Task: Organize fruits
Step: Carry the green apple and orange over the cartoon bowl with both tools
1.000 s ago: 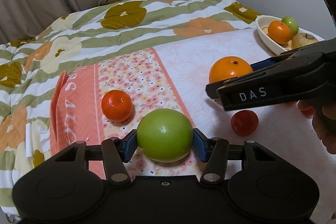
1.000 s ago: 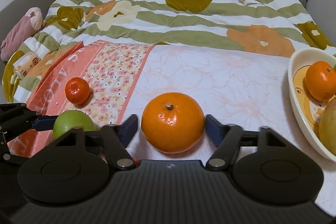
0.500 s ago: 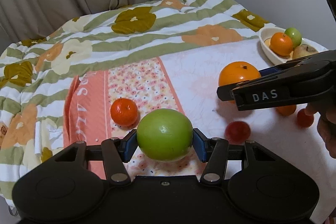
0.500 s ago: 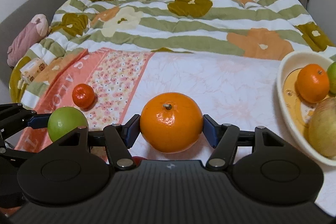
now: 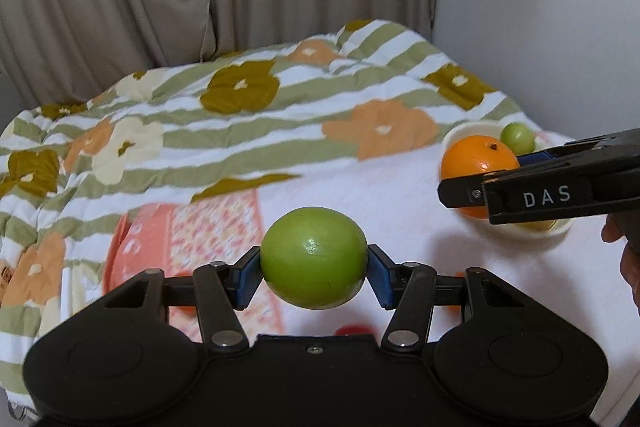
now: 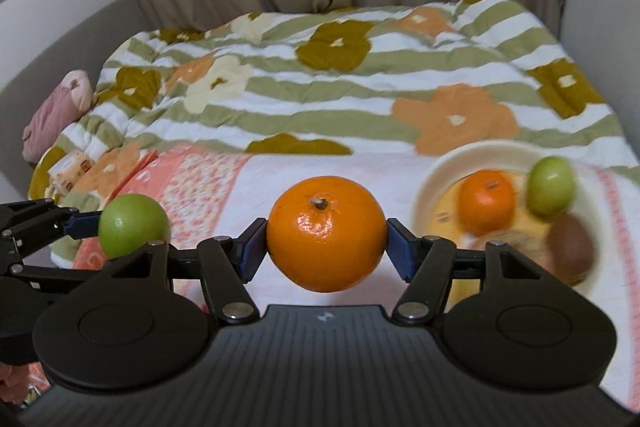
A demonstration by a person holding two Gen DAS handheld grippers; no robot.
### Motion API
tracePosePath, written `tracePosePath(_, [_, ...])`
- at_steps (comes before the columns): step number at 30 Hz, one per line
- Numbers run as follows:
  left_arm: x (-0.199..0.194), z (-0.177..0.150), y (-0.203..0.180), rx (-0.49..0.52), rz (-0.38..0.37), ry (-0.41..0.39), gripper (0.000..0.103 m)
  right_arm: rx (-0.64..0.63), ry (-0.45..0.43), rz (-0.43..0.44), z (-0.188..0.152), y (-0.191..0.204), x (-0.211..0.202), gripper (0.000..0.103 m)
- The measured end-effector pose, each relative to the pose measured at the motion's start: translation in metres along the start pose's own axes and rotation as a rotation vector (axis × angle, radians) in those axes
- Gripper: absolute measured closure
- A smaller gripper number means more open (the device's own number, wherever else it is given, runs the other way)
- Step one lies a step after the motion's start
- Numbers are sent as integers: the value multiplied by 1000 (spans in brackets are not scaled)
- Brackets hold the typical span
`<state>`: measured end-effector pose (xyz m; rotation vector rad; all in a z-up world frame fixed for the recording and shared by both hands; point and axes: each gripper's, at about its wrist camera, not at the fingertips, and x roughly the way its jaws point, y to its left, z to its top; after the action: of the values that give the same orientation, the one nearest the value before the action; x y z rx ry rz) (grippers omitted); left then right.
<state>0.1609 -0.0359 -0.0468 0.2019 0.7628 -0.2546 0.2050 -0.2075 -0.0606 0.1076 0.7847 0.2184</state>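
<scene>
My left gripper [image 5: 314, 269] is shut on a green apple [image 5: 314, 259] and holds it in the air above the bed. My right gripper [image 6: 326, 247] is shut on a large orange [image 6: 326, 233], also lifted. The orange shows in the left wrist view [image 5: 476, 159] at the right, the apple in the right wrist view [image 6: 132, 225] at the left. A cream bowl [image 6: 452, 163] at the right holds a small orange [image 6: 486, 201], a green apple [image 6: 550, 185] and a brown fruit [image 6: 570, 247].
A small red fruit [image 5: 352, 329] lies on the white cloth below my left gripper. A flowered, striped quilt [image 6: 340, 87] covers the bed. Curtains hang behind. A pink stuffed toy [image 6: 56, 111] lies at the left edge.
Both grippers have risen and moved right toward the bowl with their fruits held. The bowl now sits closer to the right gripper. The small orange on the cloth has dropped out of sight.
</scene>
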Motion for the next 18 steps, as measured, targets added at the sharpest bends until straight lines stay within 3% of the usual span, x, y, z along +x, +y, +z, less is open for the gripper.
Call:
tracePosePath(9, [12, 41, -63, 11, -45, -42, 44, 19, -34, -53, 13, -80, -35, 25])
tracePosePath(18, [56, 66, -120, 28, -59, -14, 44, 36, -32, -72, 14, -151, -35, 25])
